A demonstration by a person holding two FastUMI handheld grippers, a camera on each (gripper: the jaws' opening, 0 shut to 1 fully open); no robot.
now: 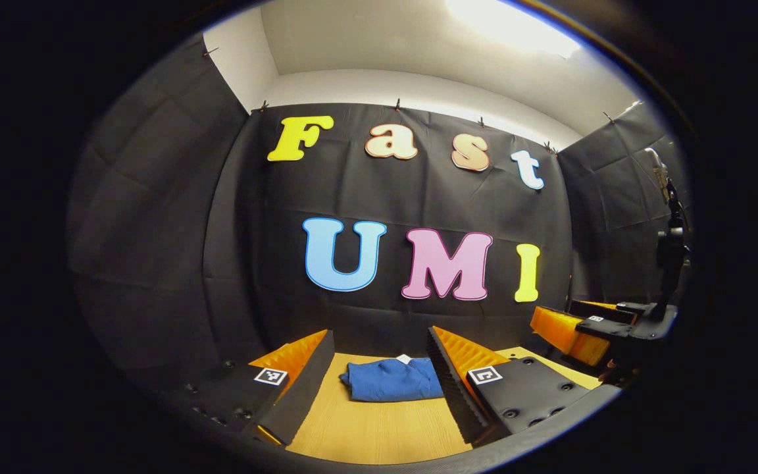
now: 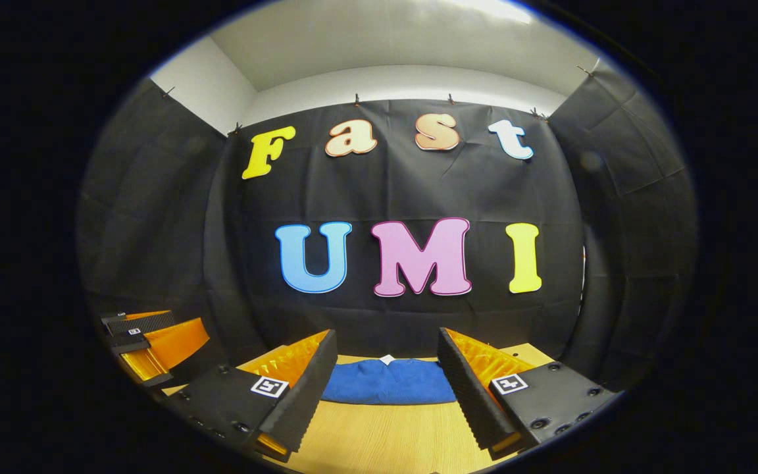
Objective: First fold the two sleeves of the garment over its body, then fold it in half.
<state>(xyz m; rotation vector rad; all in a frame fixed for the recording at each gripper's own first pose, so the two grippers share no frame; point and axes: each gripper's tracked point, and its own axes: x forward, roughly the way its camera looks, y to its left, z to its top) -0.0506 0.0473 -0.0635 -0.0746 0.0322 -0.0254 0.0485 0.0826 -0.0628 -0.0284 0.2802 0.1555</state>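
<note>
A blue garment [image 1: 392, 380] lies folded into a compact bundle on the wooden table [image 1: 372, 428], with a small white tag at its far edge. In the left gripper view, my left gripper [image 1: 379, 385] stands open, its fingers apart on either side of the bundle and held short of it. The right gripper [image 1: 583, 329] appears off to the right there, raised above the table. In the right gripper view the blue garment [image 2: 389, 382] lies ahead between the spread fingers of my right gripper [image 2: 385, 388], which is open and empty. The left gripper [image 2: 149, 336] hangs at the left.
The black cloth wall rises just behind the table's far edge. A dark stand with a mounted device [image 1: 668, 250] is at the right in the left gripper view. Bare wood lies in front of the garment.
</note>
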